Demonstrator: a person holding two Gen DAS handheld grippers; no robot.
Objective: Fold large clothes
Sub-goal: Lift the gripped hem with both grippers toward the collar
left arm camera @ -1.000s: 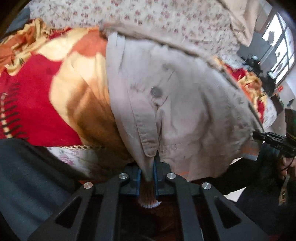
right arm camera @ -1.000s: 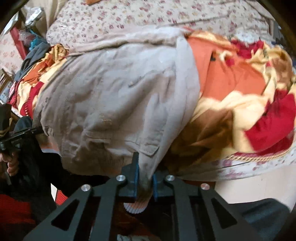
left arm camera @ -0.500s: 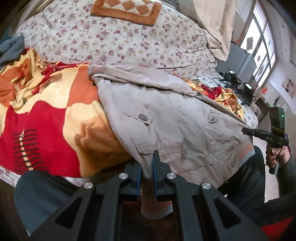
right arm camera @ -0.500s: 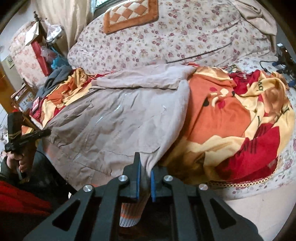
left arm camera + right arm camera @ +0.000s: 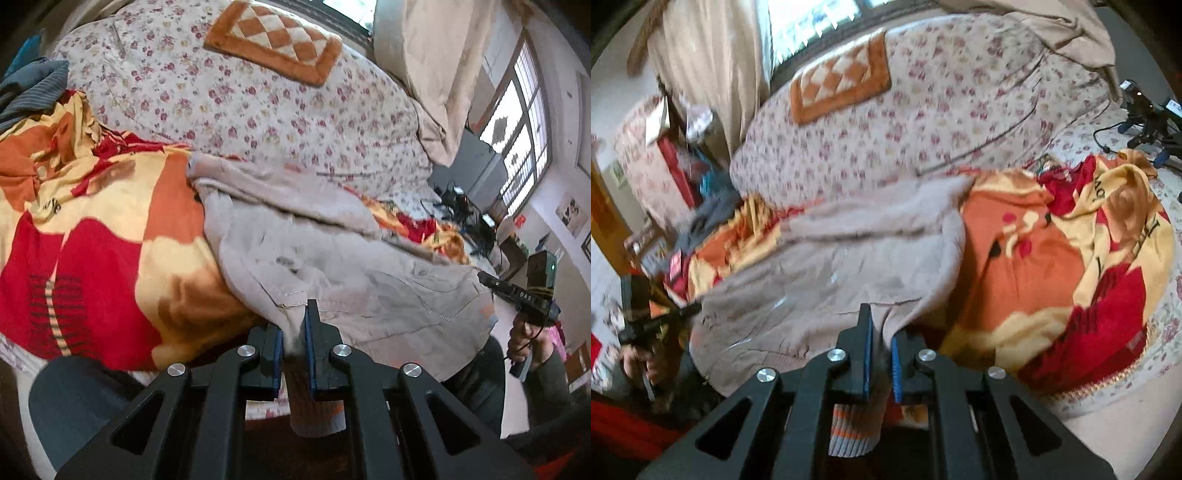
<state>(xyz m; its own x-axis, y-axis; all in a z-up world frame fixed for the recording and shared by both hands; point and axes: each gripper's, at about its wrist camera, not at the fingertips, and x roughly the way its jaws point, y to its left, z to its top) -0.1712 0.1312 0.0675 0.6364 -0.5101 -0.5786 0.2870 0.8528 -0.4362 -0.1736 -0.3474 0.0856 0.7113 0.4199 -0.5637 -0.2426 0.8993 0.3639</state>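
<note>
left gripper [image 5: 294, 334]: your jaws are narrow, clamped on the jacket's hem corner; the ribbed cuff hangs out below the blue pads [image 5: 309, 354].
right gripper [image 5: 880, 350]: jaws narrow too, pinching the opposite hem corner; a grey-and-orange striped rib [image 5: 854, 428] dangles under the fingers.
jacket [image 5: 343, 273]: beige, spread across the near edge of the bed, hem draped off that edge toward you, a sleeve folded across its far side.
jacket, right view [image 5: 842, 273]: same garment, blurred; the zip shows only as a bright streak.
blanket [image 5: 92, 251]: red, orange and yellow, under the jacket, running out to both sides of the bed.
floral cover [image 5: 258, 99]: lumpy, along the far side of the bed; whatever is under it is hidden.
checked cushion [image 5: 275, 38]: on top of the floral cover, near the far edge.
hidden: the jacket's underside and the pinch points themselves are covered by cloth.
cut off: your right hand [image 5: 524, 332] shows at the left view's right edge, the gripper tips out of sight behind the hem.
hard to read: the heap of clothes [image 5: 713, 218] at the bed's left end is smeared.
</note>
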